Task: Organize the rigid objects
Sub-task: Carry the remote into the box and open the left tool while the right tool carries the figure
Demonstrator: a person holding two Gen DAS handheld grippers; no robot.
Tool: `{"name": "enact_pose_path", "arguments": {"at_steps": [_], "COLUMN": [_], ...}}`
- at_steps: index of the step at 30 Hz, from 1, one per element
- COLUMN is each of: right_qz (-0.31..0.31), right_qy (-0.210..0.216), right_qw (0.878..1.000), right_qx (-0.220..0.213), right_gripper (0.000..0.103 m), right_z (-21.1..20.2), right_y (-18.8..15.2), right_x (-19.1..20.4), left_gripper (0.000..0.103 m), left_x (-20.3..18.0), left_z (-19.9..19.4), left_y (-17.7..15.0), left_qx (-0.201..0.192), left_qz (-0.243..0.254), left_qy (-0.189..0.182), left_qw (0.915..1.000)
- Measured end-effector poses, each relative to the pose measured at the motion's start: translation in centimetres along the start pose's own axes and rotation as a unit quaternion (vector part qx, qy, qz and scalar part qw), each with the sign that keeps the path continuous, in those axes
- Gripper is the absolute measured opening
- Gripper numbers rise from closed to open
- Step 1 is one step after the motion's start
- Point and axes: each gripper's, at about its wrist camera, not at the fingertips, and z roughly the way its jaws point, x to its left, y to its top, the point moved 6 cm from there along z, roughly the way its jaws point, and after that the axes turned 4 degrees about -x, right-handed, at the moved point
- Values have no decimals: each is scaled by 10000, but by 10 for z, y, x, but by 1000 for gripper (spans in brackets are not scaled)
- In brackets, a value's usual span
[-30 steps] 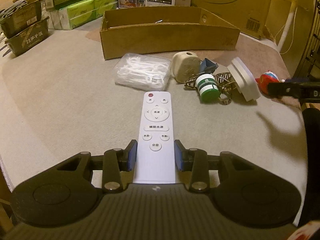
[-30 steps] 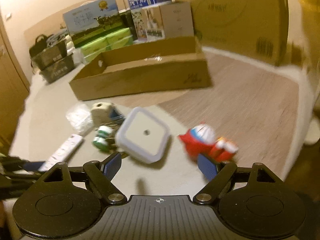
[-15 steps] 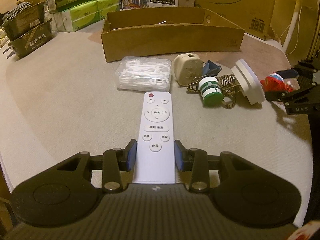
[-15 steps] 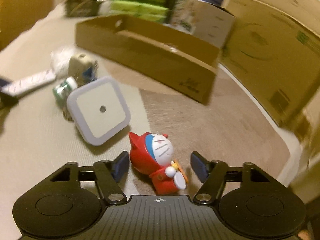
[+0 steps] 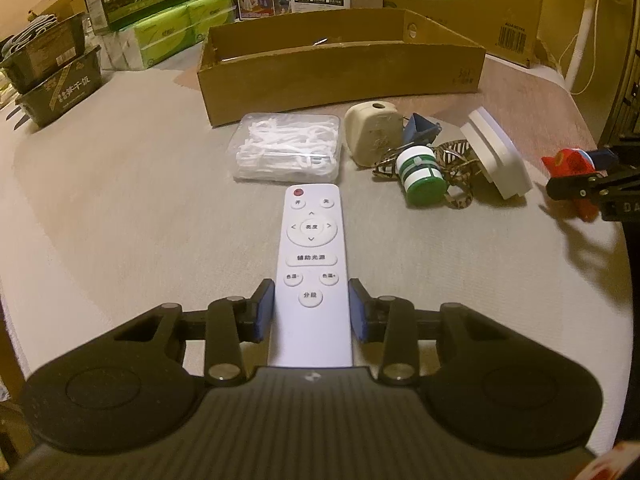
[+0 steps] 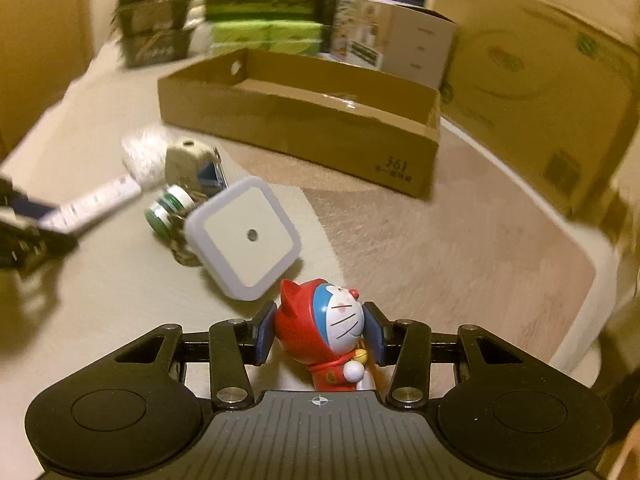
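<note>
My left gripper (image 5: 311,310) is shut on a white remote control (image 5: 312,256), its blue pads pressed on both long sides near the lower buttons. My right gripper (image 6: 319,332) is shut on a red and blue cat figurine (image 6: 332,328), seen at the far right of the left wrist view (image 5: 570,166). An open cardboard box (image 5: 340,76) stands behind the loose objects and also shows in the right wrist view (image 6: 304,120).
On the beige cloth lie a clear box of white floss picks (image 5: 290,148), a cream plug adapter (image 5: 372,132), a green-and-white bottle (image 5: 422,176), a patterned hair clip (image 5: 456,184), a blue clip (image 5: 418,126) and a white square night light (image 6: 244,236). Cartons and tissue packs (image 5: 160,32) stand behind.
My right gripper swung toward the figurine, moved over it and closed on it. My left gripper kept its hold on the remote and rose slightly.
</note>
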Motion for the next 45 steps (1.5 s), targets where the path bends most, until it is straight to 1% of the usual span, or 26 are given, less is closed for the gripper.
{"name": "enact_pose_path", "arguments": {"at_steps": [2,6,14,18,23,32,37,45], "right_qz": [250,530,729,734,756,852,921,1025], "right_qy": [58,232,405,443,457,489,497,478], "right_qw": [9997,9982,9959,9953,9943,9928,9913,9886], "right_qx": [-29,-132,-339,-454,-592,-687,-796,-989], "right_gripper": [46,46,46,46,46,46,46,46], "right_z": [-6,-19,-34,-39,-41,-38,-31,-2], "right_y": [0,4,22,33,47,64,85,140], "right_x": [4,14,27,29,30,26,13,-15], "left_gripper": [35,35,35,35,35,35,35,35], "left_x": [2,6,16,18,19,20,24,38], "left_z": [-5,-16,-39,-46,-49,-44,-31,-7], "left_y": [-1,0,13,23,37,59,86,150], "left_qx": [-27,-126,-417,-555,-690,-815,-917,-1174], "left_qz": [-52,-145,-349,-389,-413,-466,-475,-543], "left_qy": [20,10,9,1,-40,-123,-177,-208], "left_qw": [10000,9998,9985,9977,9968,9955,9945,9914]}}
